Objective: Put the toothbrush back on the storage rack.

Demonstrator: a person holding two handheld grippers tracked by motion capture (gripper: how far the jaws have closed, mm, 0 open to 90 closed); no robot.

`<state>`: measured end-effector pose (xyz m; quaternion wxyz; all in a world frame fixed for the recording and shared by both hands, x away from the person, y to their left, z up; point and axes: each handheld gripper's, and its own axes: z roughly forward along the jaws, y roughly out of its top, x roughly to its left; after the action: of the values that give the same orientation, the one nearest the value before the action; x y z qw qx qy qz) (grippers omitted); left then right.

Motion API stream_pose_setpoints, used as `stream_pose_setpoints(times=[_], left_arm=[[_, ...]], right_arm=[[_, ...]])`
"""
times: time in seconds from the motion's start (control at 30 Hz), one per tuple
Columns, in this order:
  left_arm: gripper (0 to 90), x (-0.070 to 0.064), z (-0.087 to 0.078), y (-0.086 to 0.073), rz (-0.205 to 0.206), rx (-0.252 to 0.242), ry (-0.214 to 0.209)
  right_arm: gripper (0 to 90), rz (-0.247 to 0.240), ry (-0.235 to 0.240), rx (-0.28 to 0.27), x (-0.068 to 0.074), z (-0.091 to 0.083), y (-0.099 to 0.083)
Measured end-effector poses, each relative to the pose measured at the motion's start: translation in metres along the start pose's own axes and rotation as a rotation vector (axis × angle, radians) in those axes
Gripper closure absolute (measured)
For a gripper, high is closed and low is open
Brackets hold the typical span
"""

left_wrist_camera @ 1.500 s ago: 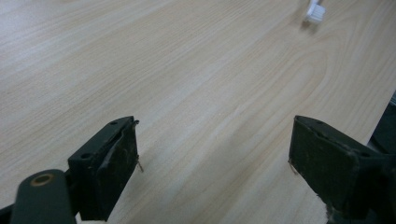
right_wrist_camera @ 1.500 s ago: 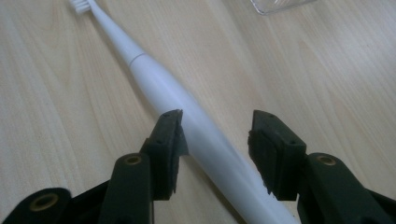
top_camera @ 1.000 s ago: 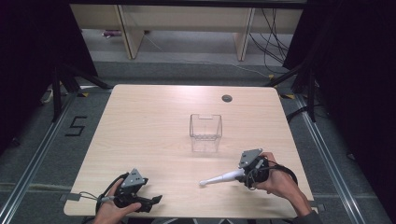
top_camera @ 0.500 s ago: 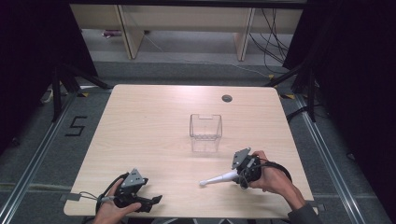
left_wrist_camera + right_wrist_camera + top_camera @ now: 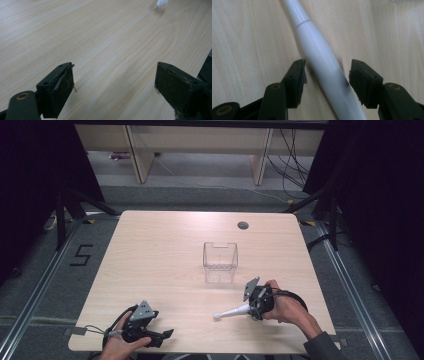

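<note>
Right tool (image 5: 325, 75) wide, straddling white handle (image 5: 324, 72) lying on surface (image 5: 165, 265), long axis toward 11 o'clock in right gripper view; left tool (image 5: 113, 87) wide, empty, farther away

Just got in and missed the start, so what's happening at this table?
A person works a gripper in each hand at a wooden table. The right gripper is open, its jaws straddling a white toothbrush-like handle lying on the table, not yet clamped. The left gripper rests open at the near edge. A clear plastic box stands mid-table.
</note>
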<state>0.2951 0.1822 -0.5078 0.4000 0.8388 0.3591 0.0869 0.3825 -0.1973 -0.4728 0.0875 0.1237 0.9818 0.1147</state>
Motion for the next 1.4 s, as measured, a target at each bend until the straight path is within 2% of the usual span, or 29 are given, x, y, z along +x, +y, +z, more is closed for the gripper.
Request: stream_pose_setpoints(times=[0.07,0.1,0.13,0.17,0.2,0.23,0.27,0.3,0.43,0.47,0.5,0.53,0.57,0.67,0.73,0.8,0.83,0.87,0.9,0.93,1.0,1.03,1.07,1.13,1.17,1.2,1.23,1.27,1.4], left_arm=[[14.9,0.000,0.000,0.000,0.000,0.000,0.000],[14.9,0.000,0.000,0.000,-0.001,0.001,0.000],[14.9,0.000,0.000,0.000,-0.001,0.001,0.000],[14.9,0.000,0.000,0.000,-0.001,0.001,0.000],[14.9,0.000,0.000,0.000,-0.001,0.001,0.000],[14.9,0.000,0.000,0.000,-0.002,0.001,0.001],[14.9,0.000,0.000,0.000,-0.001,0.001,0.001],[14.9,0.000,0.000,0.000,-0.001,0.001,0.001],[14.9,0.000,0.000,0.000,0.001,0.001,0.001],[14.9,0.000,0.000,0.000,0.001,0.001,0.001],[14.9,0.000,0.000,0.000,0.000,0.001,0.000],[14.9,0.000,0.000,0.000,-0.001,0.001,0.000],[14.9,0.000,0.000,0.000,0.000,0.001,0.000],[14.9,0.000,0.000,0.000,0.000,0.001,0.000],[14.9,0.000,0.000,0.000,0.000,0.001,0.000],[14.9,0.000,0.000,0.000,0.000,0.000,0.000],[14.9,0.000,0.000,0.000,0.000,-0.001,-0.001],[14.9,0.000,0.000,0.000,0.000,-0.001,-0.001],[14.9,0.000,0.000,0.000,0.000,0.001,-0.001],[14.9,0.000,0.000,0.000,-0.002,0.002,-0.001],[14.9,0.000,0.001,0.000,-0.002,-0.001,-0.002],[14.9,0.000,0.001,0.000,-0.002,-0.001,-0.002],[14.9,0.000,0.001,0.000,-0.002,-0.001,-0.002],[14.9,0.000,0.000,0.000,-0.002,0.000,-0.002],[14.9,0.000,0.000,0.000,-0.004,0.002,-0.002],[14.9,0.000,0.000,0.000,-0.005,0.002,-0.002],[14.9,0.000,0.000,0.000,-0.003,0.000,-0.001],[14.9,0.000,0.000,0.000,-0.001,-0.002,-0.002],[14.9,0.000,0.000,0.000,-0.002,0.002,-0.002]], right_arm=[[47.6,-0.025,-0.015,0.029,-0.002,0.002,0.000],[48.4,0.011,-0.020,0.044,0.000,0.001,0.000],[48.8,-0.029,-0.013,0.029,-0.002,0.002,0.000],[49.4,-0.040,-0.007,0.021,-0.003,0.003,0.001],[49.7,-0.022,-0.011,0.032,-0.001,0.002,0.001],[50.1,-0.024,-0.011,0.037,-0.001,0.002,0.002],[51.0,-0.046,-0.004,0.042,-0.002,0.002,0.003],[52.0,-0.027,-0.009,0.050,-0.001,0.001,0.003],[53.6,-0.054,0.010,0.076,-0.002,0.002,0.006],[53.5,-0.007,0.013,0.091,0.001,0.001,0.007],[53.5,-0.013,0.015,0.097,0.000,0.002,0.008],[53.6,-0.067,0.023,0.077,-0.002,0.004,0.009],[53.8,-0.052,0.017,0.090,-0.001,0.004,0.010],[55.8,-0.052,0.019,0.113,0.000,0.005,0.012],[57.9,-0.066,0.033,0.131,-0.002,0.006,0.013],[59.2,-0.052,0.045,0.149,-0.001,0.005,0.014],[60.8,-0.072,0.050,0.161,-0.004,0.006,0.014],[60.8,-0.072,0.050,0.161,-0.004,0.006,0.014],[62.5,-0.024,0.056,0.173,-0.001,0.004,0.015],[63.3,-0.041,0.067,0.168,-0.003,0.005,0.015],[64.5,-0.013,0.065,0.177,-0.002,0.004,0.015],[64.9,-0.052,0.075,0.166,-0.006,0.006,0.014],[65.3,-0.005,0.081,0.183,-0.004,0.004,0.015],[65.8,-0.025,0.084,0.177,-0.006,0.006,0.014],[65.9,0.000,0.087,0.191,-0.004,0.004,0.015],[66.0,-0.009,0.099,0.192,-0.006,0.005,0.016],[66.0,-0.045,0.090,0.184,-0.008,0.007,0.016],[66.1,0.009,0.096,0.207,-0.005,0.005,0.018],[66.1,-0.011,0.095,0.207,-0.007,0.006,0.019]])
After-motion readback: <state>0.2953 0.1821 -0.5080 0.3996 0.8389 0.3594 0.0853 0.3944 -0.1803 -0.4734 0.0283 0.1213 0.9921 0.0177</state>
